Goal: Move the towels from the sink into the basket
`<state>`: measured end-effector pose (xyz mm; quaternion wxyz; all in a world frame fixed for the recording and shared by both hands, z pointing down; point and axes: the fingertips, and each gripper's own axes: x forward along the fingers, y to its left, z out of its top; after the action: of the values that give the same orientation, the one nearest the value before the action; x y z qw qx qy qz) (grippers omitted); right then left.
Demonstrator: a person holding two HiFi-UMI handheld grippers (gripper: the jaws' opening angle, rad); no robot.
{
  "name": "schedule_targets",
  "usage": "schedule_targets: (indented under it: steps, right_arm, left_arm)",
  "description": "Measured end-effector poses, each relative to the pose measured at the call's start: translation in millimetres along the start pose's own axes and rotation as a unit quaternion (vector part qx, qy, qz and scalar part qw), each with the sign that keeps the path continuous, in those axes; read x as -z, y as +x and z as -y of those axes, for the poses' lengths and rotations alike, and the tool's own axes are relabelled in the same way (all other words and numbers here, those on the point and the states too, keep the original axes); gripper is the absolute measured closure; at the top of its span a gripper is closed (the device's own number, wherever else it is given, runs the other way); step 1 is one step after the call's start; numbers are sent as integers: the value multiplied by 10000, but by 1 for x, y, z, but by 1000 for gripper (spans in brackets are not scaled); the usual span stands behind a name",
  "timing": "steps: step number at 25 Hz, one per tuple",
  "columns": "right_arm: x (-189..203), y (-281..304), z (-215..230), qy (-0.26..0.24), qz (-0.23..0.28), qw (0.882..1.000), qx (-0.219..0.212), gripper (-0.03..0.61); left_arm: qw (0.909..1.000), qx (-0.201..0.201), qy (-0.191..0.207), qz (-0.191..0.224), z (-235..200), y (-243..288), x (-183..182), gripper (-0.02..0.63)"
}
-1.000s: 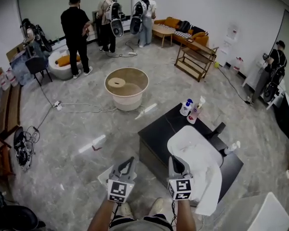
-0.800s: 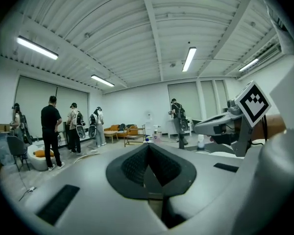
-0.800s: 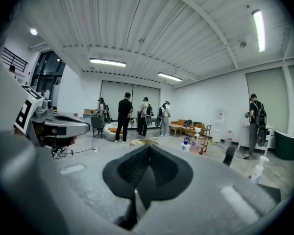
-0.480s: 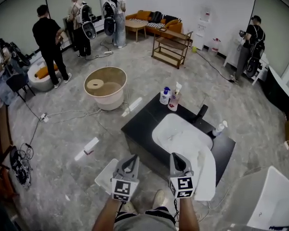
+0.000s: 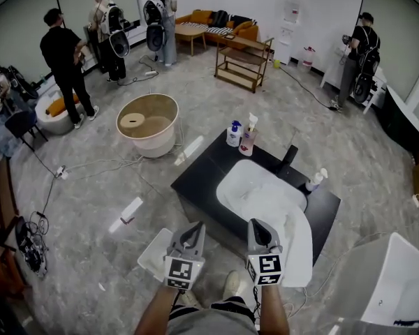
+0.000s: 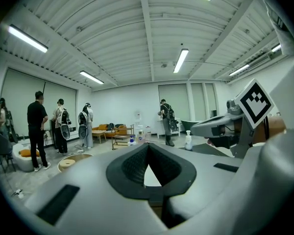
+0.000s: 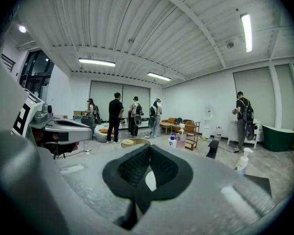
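Both grippers are held low in front of the person, short of the black bench (image 5: 195, 180). The left gripper (image 5: 194, 231) and the right gripper (image 5: 257, 227) each have their jaws closed tip to tip, with nothing between them. A white towel (image 5: 299, 246) lies draped over the near right edge of the white sink (image 5: 255, 187), part of it hanging down the bench side. The basket (image 5: 152, 145) stands on the floor well apart, beyond the bench's far left corner. The likely trouble is the towel itself. A shallow pinch on its hanging edge could drag it off onto the floor, and white cloth on a white basin makes the fold hard to judge. On the carry, a trailing end could catch the bottles (image 5: 241, 135) or the floor cable (image 5: 105, 165).
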<state>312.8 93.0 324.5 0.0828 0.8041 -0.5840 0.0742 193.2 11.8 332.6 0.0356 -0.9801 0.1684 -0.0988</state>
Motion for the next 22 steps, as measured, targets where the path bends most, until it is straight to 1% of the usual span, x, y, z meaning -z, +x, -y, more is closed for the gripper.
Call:
schedule_targets:
  steps: [5, 12, 17, 22]
  right_arm:
    - [11, -7, 29, 61, -92, 9995, 304, 578]
    - [39, -26, 88, 287, -337, 9955, 842, 578]
    - [70, -37, 129, 440, -589, 9906, 1152, 578]
    - [109, -45, 160, 649, -867, 9851, 1336, 578]
  left_arm:
    - [9996, 286, 41, 3, 20, 24, -1, 604]
    - [9963, 858, 48, -75, 69, 70, 2, 604]
    - [9920, 1245, 70, -215, 106, 105, 14, 604]
    - [9867, 1564, 66, -438, 140, 133, 35, 604]
